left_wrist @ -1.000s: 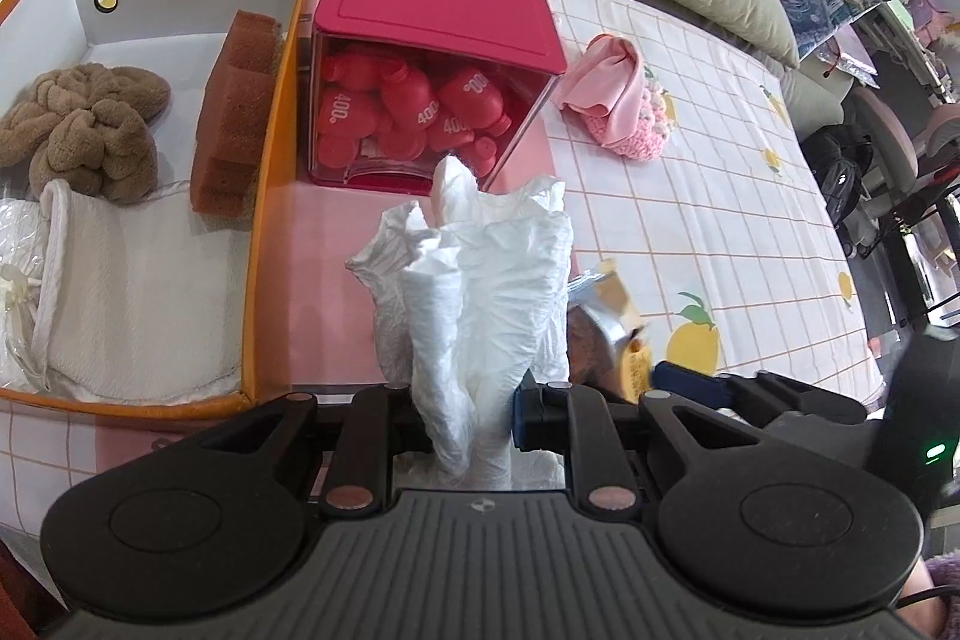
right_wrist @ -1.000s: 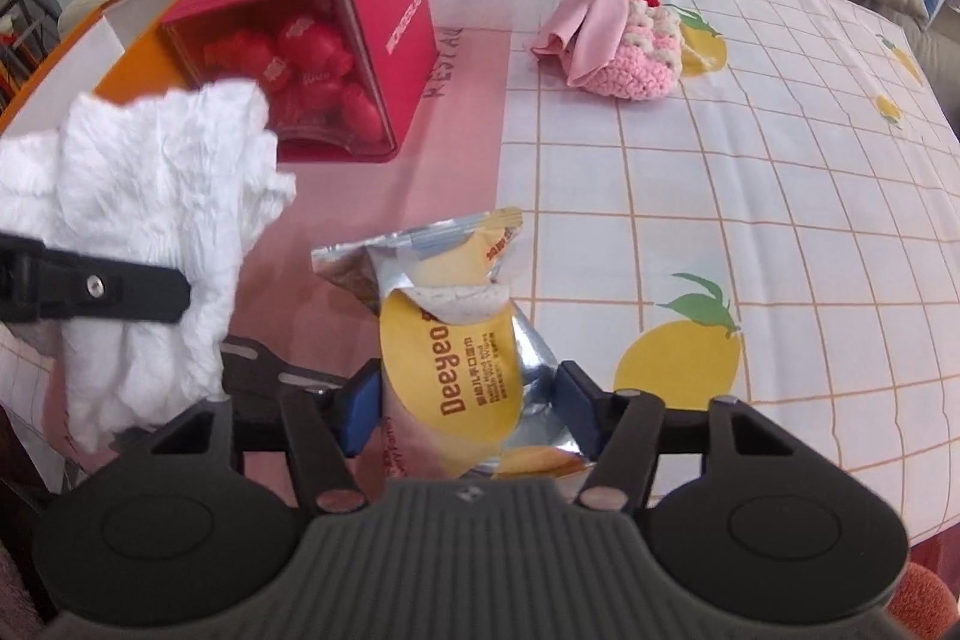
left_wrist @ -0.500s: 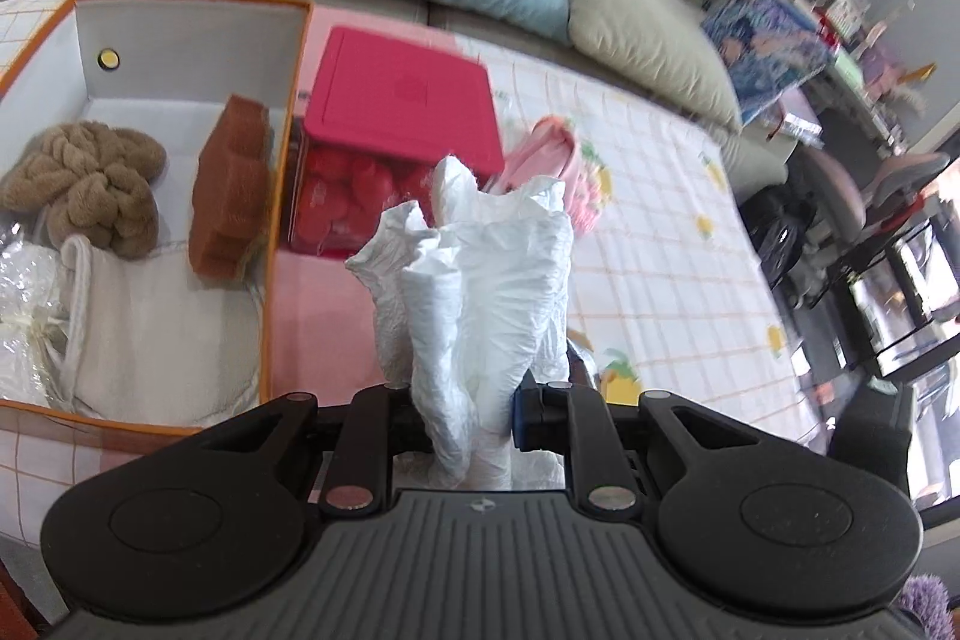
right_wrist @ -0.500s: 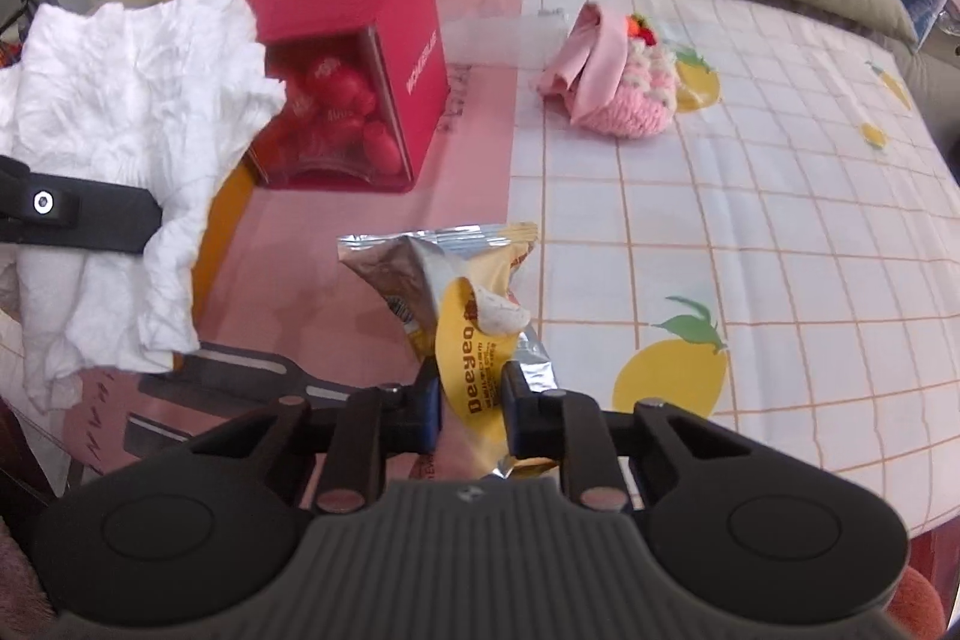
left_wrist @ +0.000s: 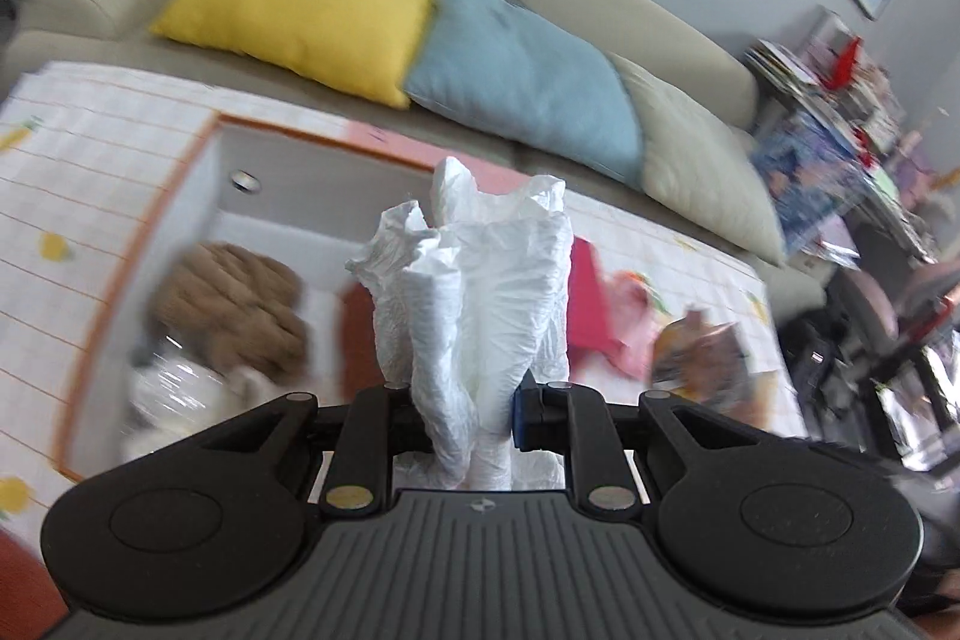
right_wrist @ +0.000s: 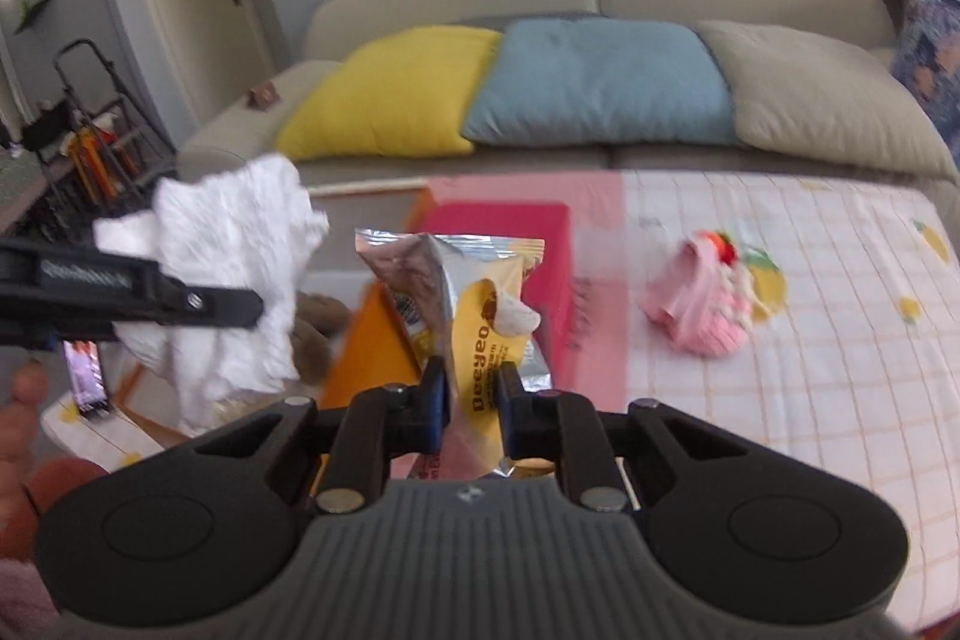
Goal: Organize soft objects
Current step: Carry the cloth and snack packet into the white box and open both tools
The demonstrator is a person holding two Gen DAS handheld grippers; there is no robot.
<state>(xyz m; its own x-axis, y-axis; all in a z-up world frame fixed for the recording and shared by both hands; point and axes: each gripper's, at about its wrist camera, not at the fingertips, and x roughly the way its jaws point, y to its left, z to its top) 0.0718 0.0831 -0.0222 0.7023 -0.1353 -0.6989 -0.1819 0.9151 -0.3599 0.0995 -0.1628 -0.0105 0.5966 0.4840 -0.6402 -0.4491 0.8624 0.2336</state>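
a: where is the white crumpled cloth (left_wrist: 480, 316) found?

b: it is pinched upright between the jaws of the left gripper (left_wrist: 468, 415), its long axis running toward twelve o'clock. the jaws are closed nearly together on its lower stem.

a: and the snack packet (right_wrist: 474, 316)?

b: it is clamped in the right gripper (right_wrist: 471, 394), whose jaws have just been closing onto it; the packet stands up toward twelve o'clock, tilted slightly to eleven.

a: where is the orange-rimmed box (left_wrist: 198, 172) placed from the cloth?

b: in the left wrist view it is seen behind and below the cloth, spreading toward nine and ten o'clock, with a brown plush lump (left_wrist: 234, 304) already inside. the red box (left_wrist: 588, 304) and the pink knitted item (right_wrist: 702, 304) lie toward three o'clock.

a: which hand is judged nearer to the box?

b: the left one. in the right wrist view the cloth is seen at nine o'clock, over the box's side, so a short lowering toward ten o'clock would probably be needed. the packet would have to be carried further across.
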